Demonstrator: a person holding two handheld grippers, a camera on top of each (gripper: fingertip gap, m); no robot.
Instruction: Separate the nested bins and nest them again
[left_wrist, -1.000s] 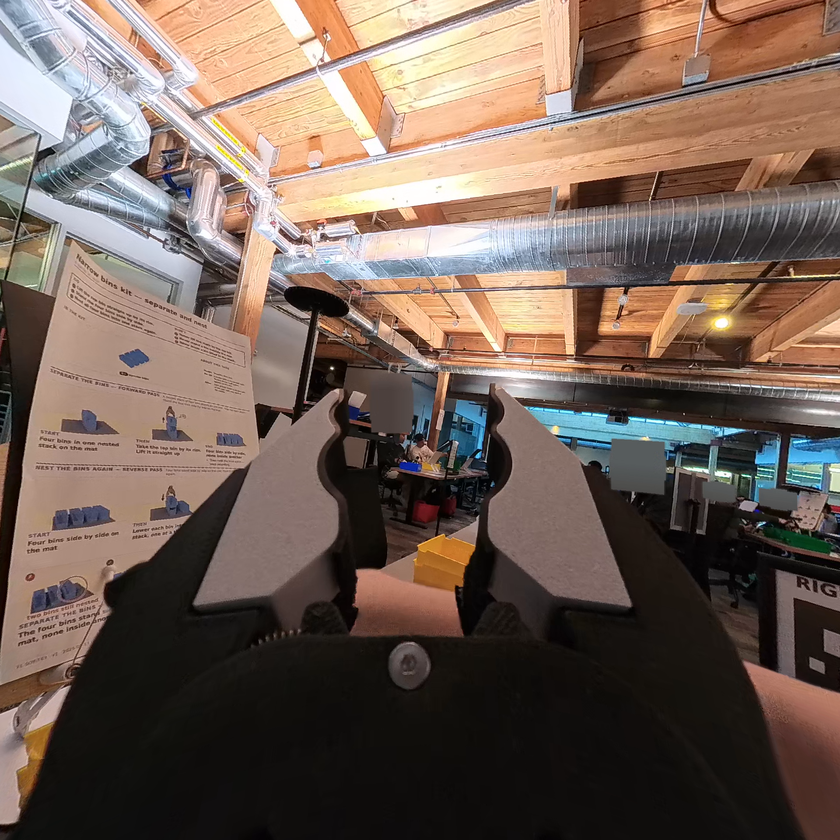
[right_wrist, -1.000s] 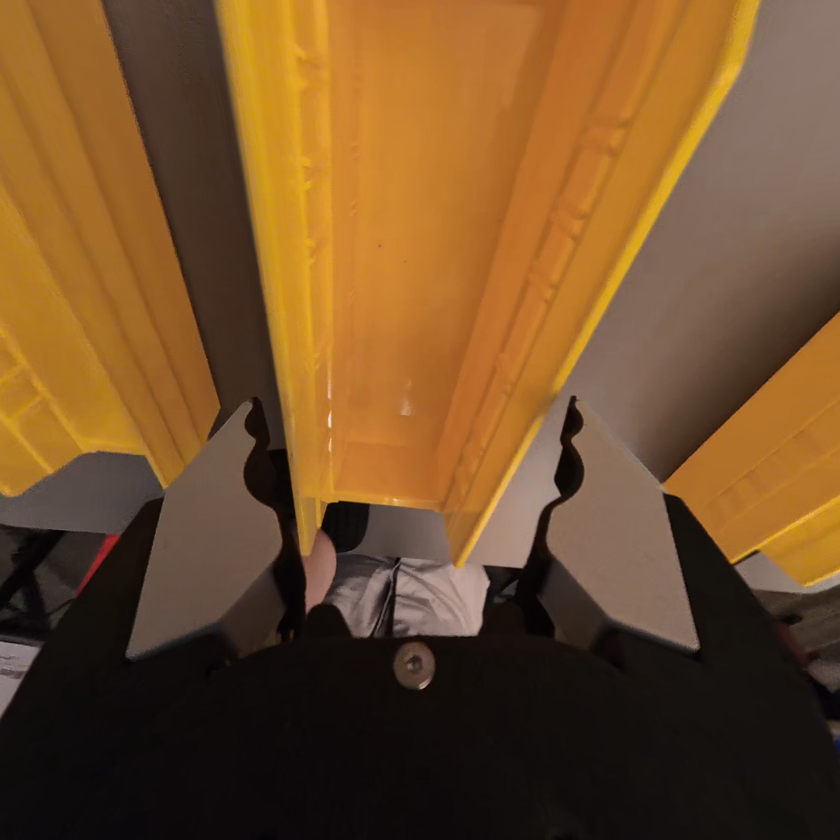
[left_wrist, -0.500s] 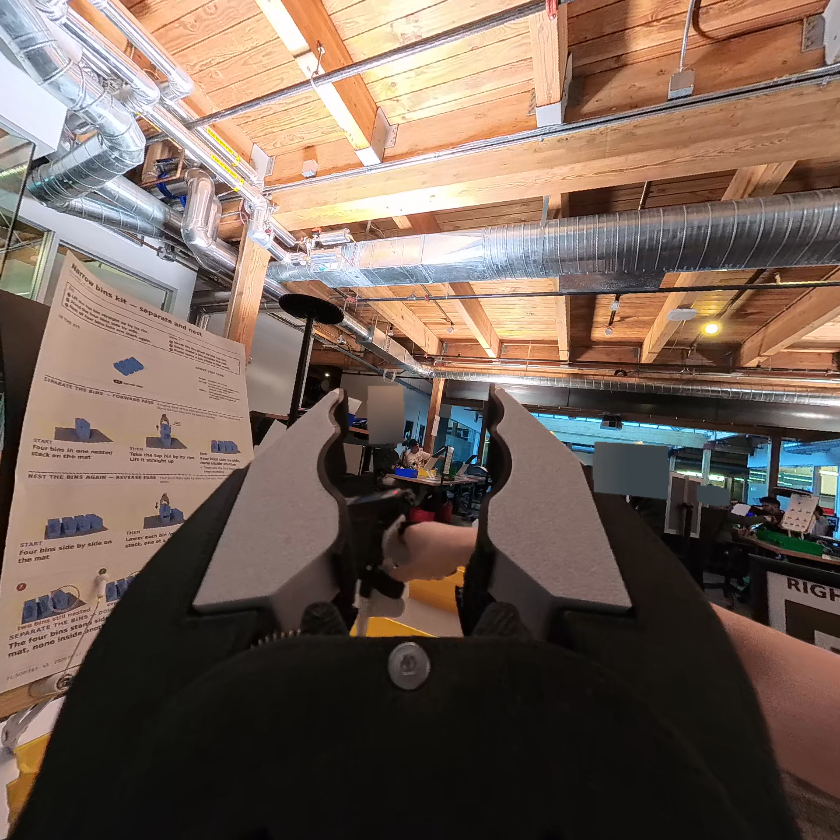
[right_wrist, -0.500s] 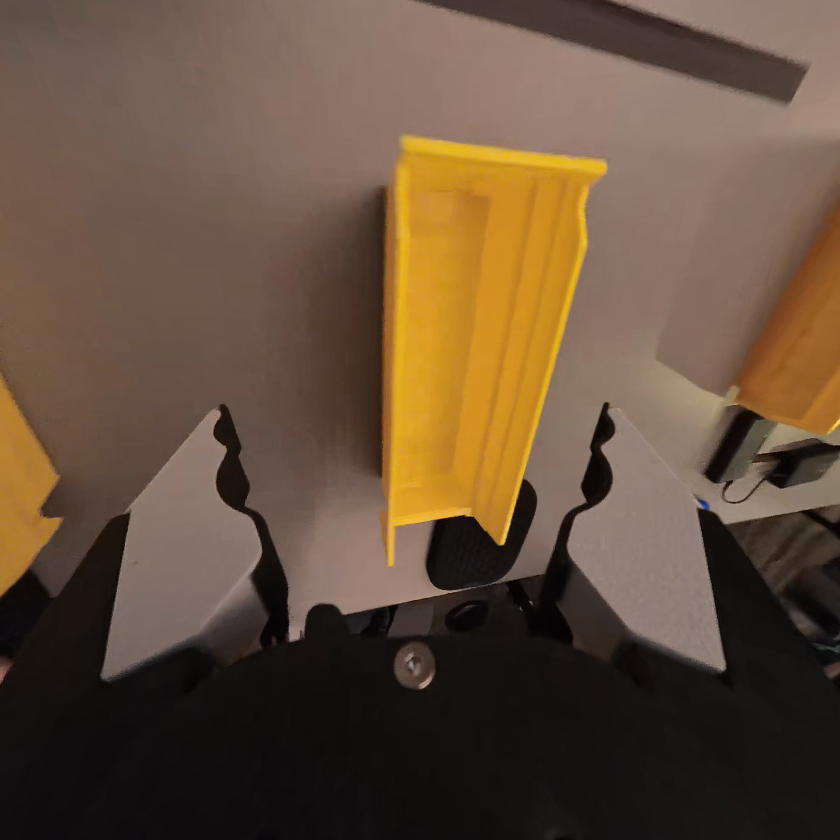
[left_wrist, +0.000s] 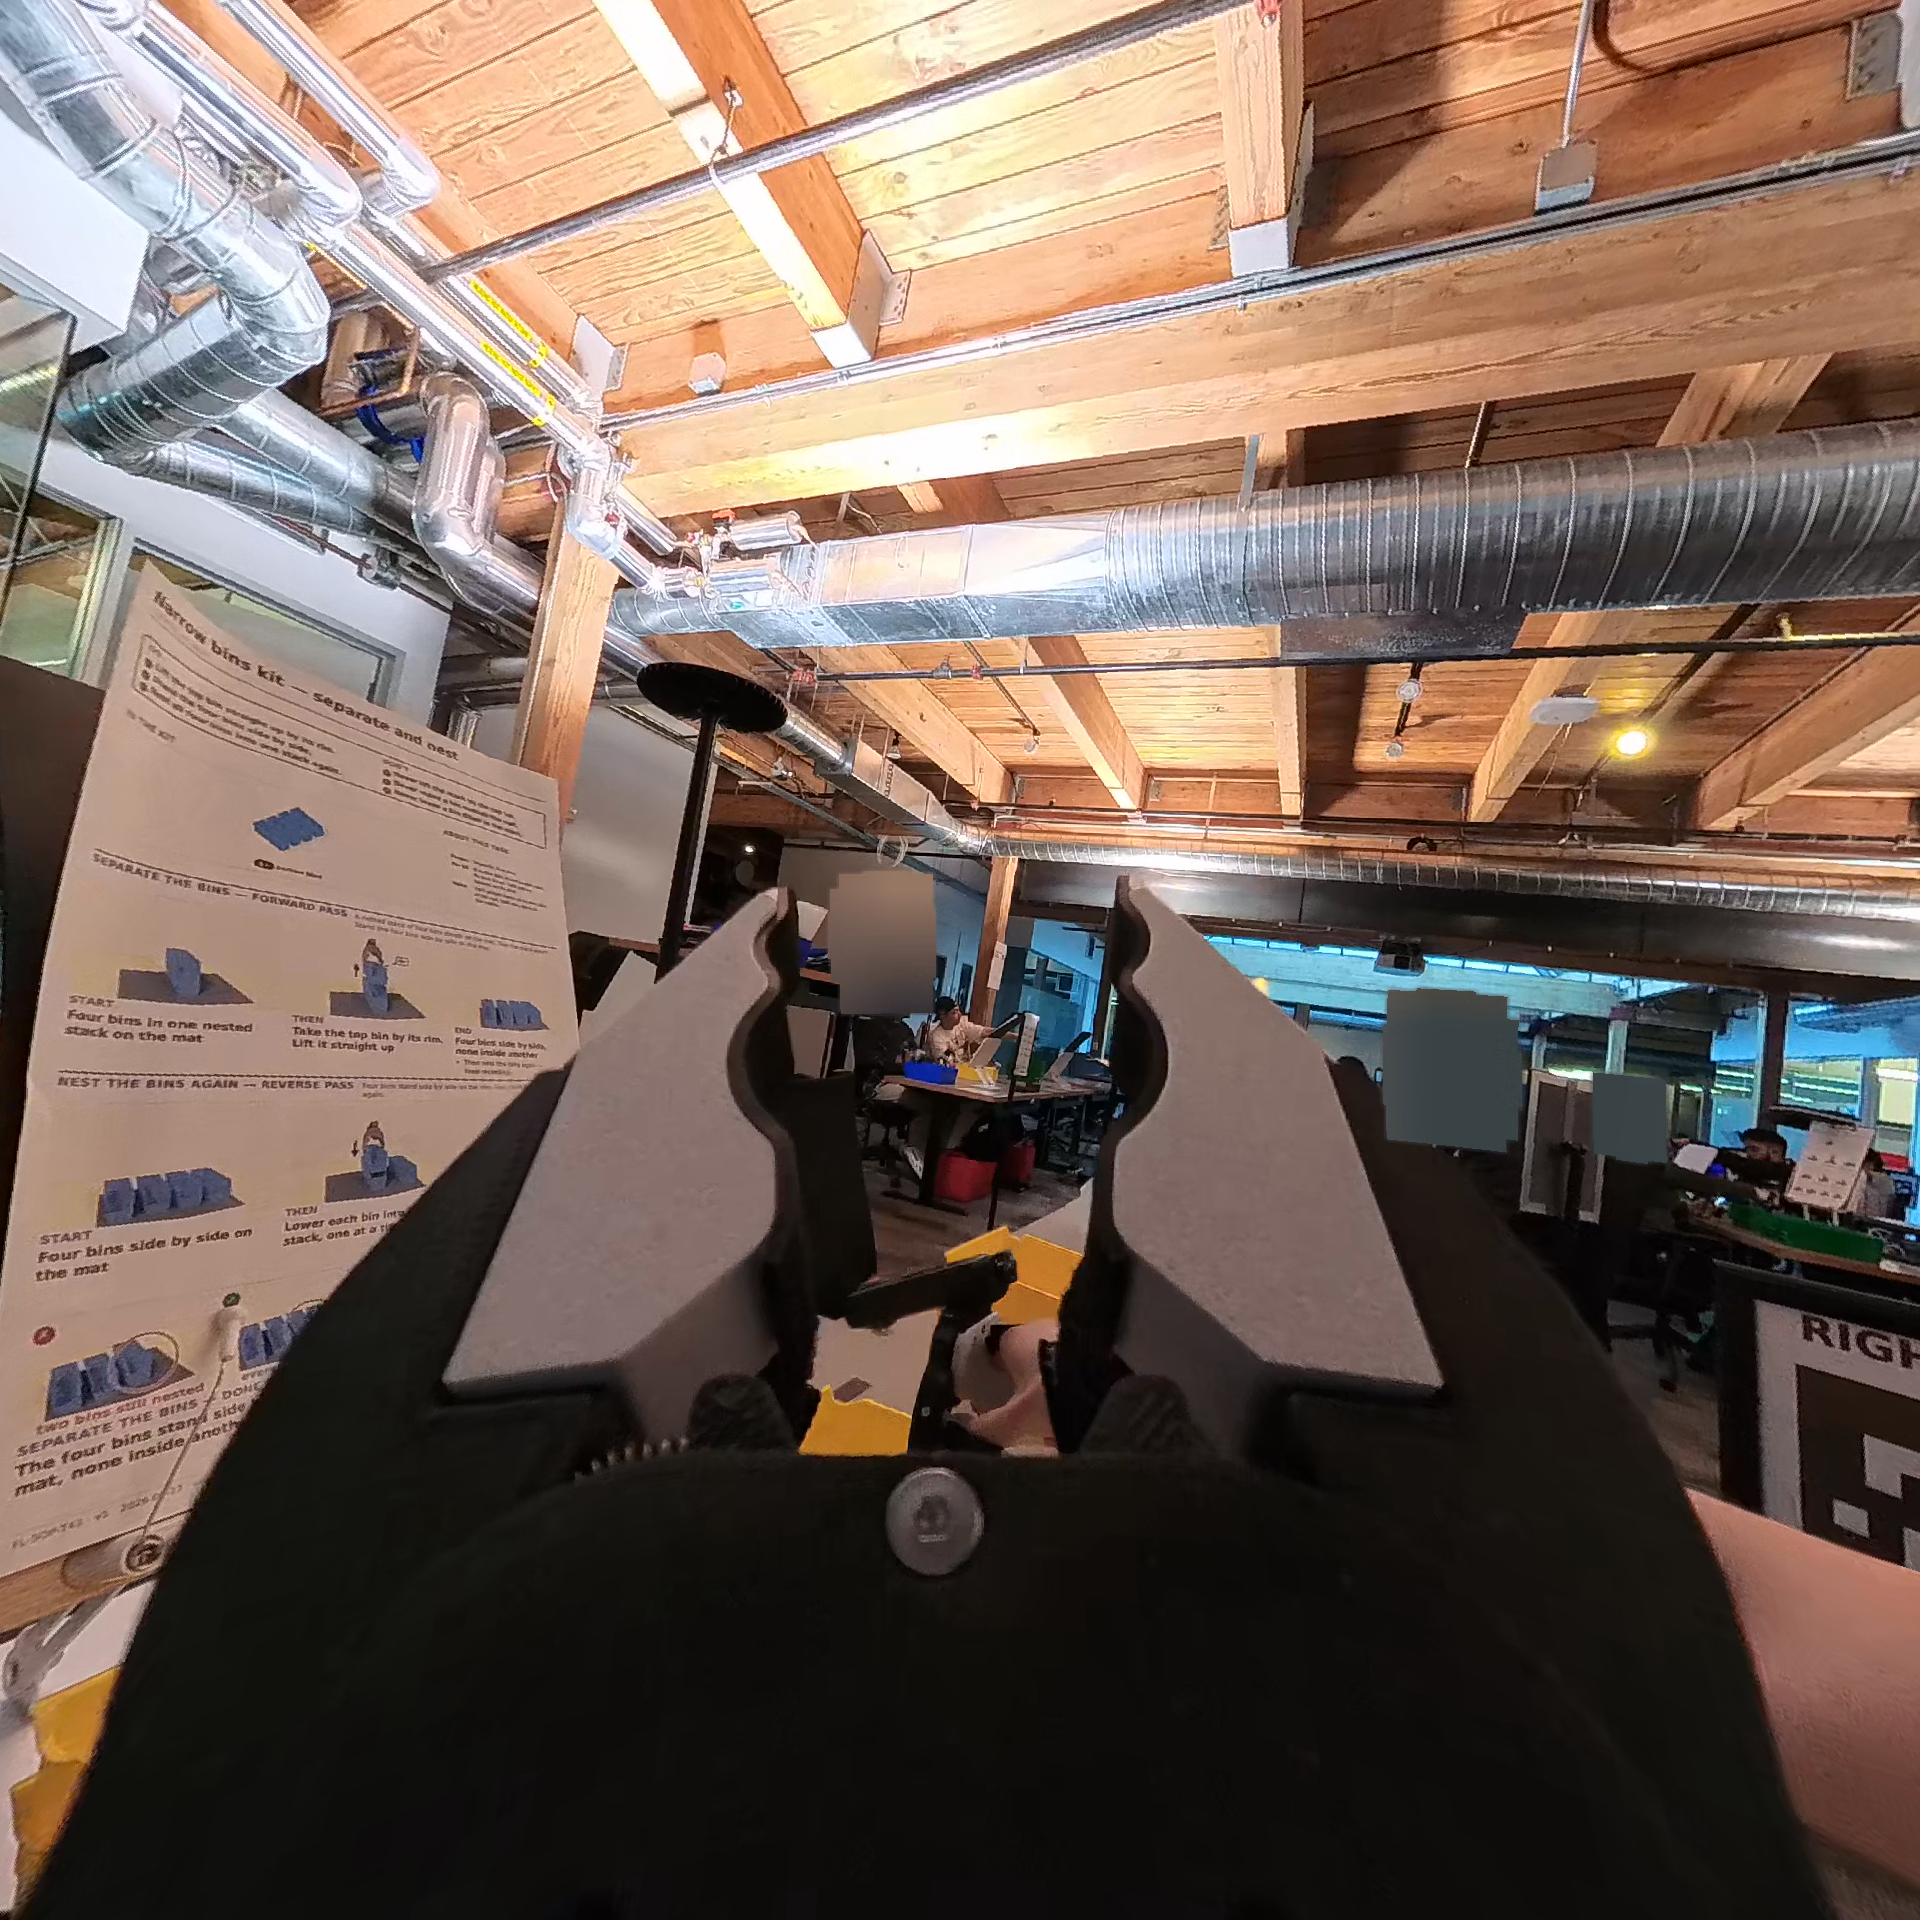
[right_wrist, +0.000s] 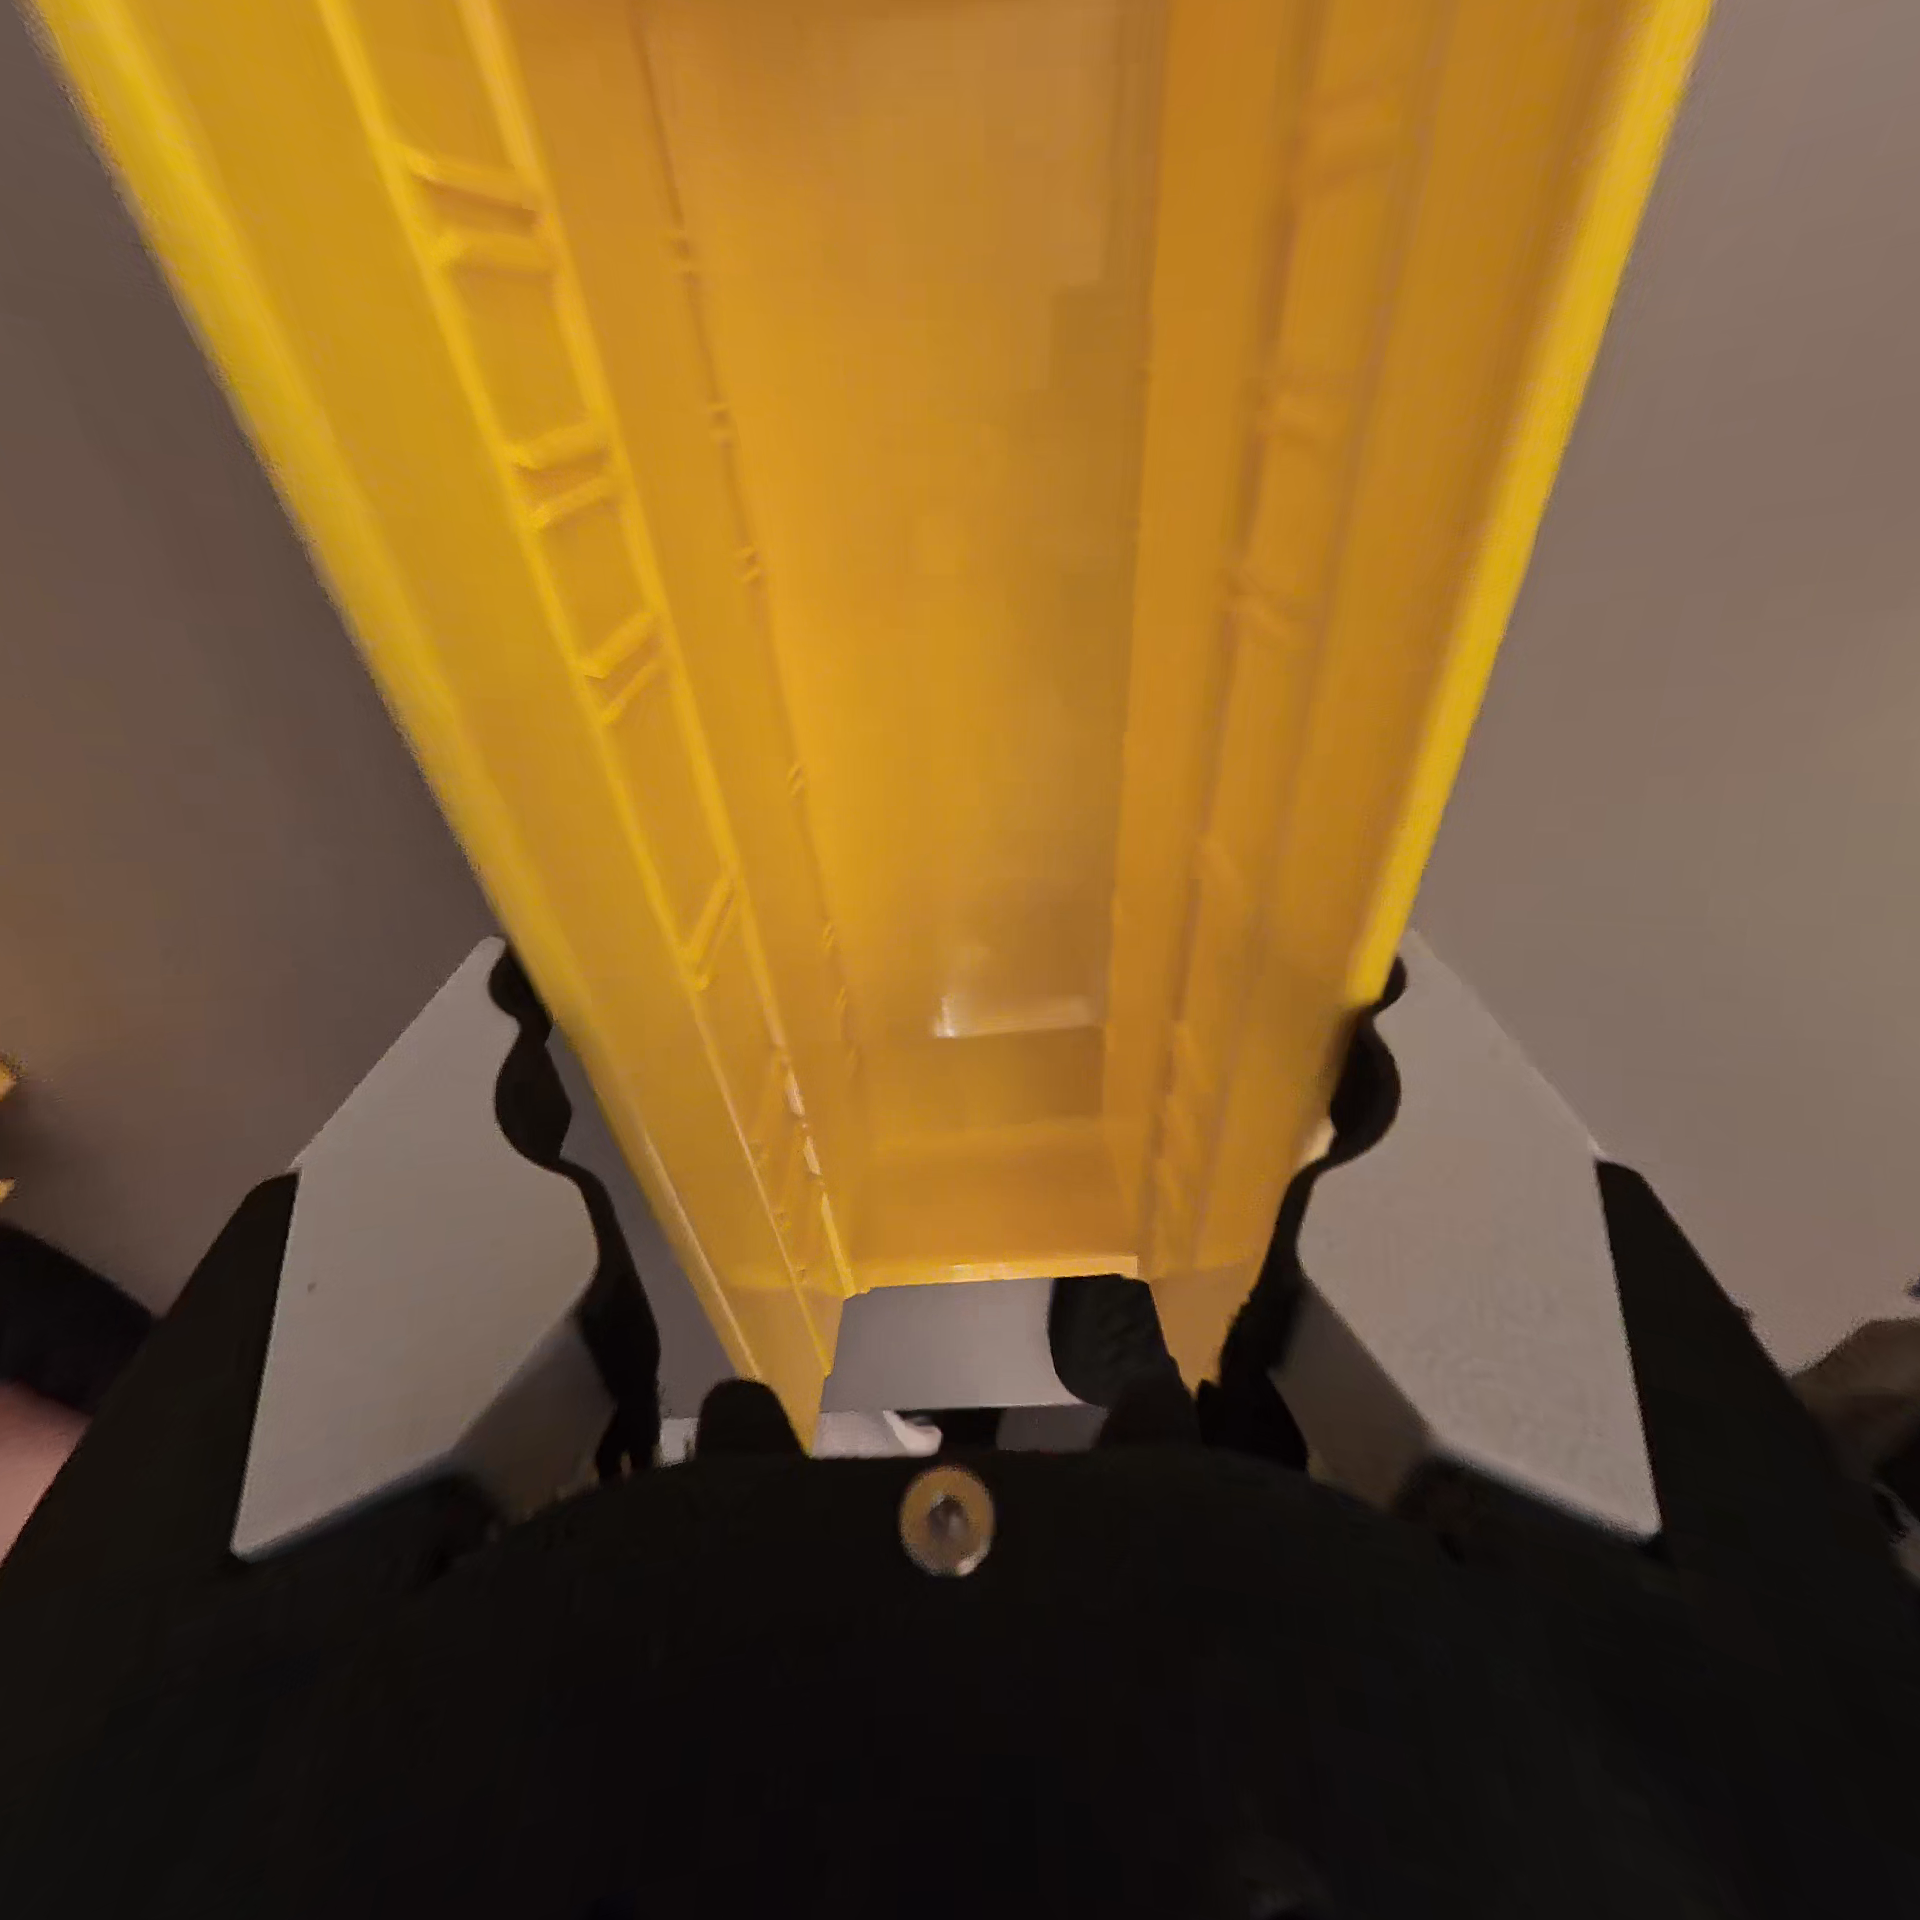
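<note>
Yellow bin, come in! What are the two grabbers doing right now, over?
Left gripper open, holding nothing, pointed up toward the ceiling. Right gripper spread wide around the yellow bin, not clamped. Nothing blocking the bin.

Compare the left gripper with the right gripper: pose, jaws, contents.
The left gripper aims up toward a wooden beamed ceiling; the right gripper looks down on a grey surface. Left jaws stand narrower with nothing between their tips; right jaws spread wide astride a long yellow plastic bin. Both have grey fingers on black bodies.
</note>
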